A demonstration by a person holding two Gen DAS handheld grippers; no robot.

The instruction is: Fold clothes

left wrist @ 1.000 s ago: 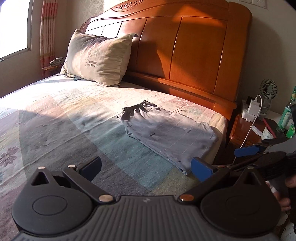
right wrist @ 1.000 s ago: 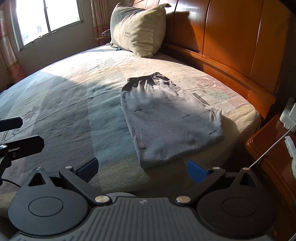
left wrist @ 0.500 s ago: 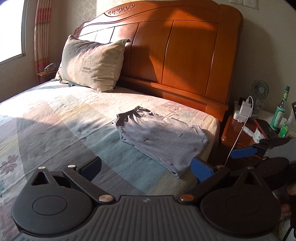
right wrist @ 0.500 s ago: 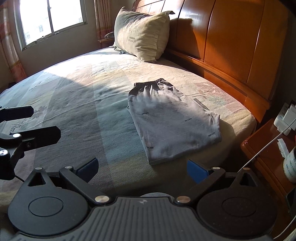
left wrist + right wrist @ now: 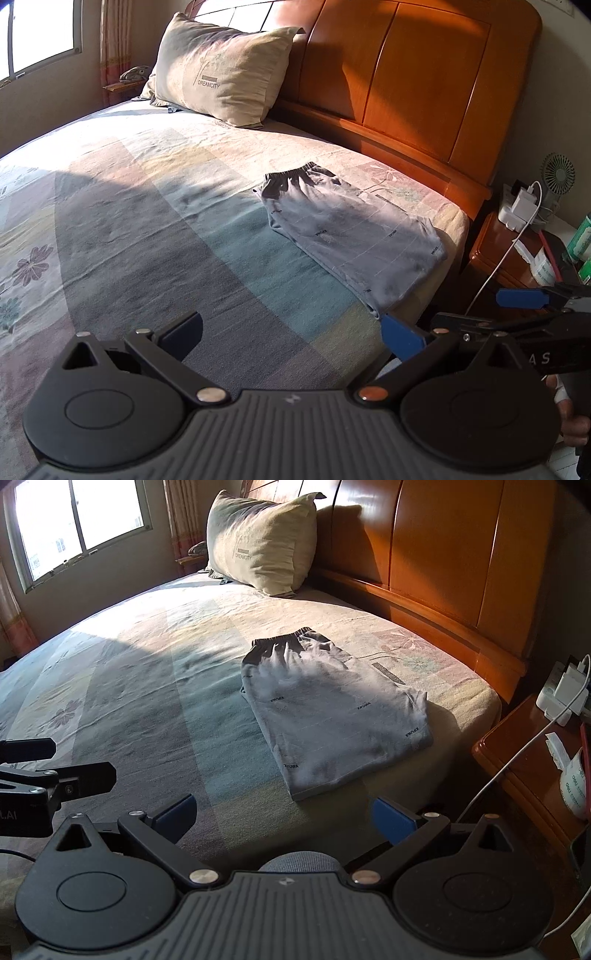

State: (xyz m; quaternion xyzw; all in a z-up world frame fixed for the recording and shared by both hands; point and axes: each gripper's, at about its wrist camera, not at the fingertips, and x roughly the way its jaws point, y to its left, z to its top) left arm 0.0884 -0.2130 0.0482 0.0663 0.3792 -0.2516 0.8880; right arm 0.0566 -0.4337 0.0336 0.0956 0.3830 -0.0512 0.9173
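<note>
Left tool (image 5: pixel 291 332), right tool (image 5: pixel 282 814) spread wide, empty; folded grey shorts (image 5: pixel 332 716) printed XIFUWA; pillow (image 5: pixel 221 70) reads DREAMCITY.

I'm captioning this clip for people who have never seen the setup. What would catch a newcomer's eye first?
Probably the grey shorts, lying flat and folded on the patterned bedspread near the bed's corner by the nightstand. Next, the glossy orange-brown wooden headboard with a beige pillow leaning against it. In the foreground, the left gripper and right gripper are both open, holding nothing.
</note>
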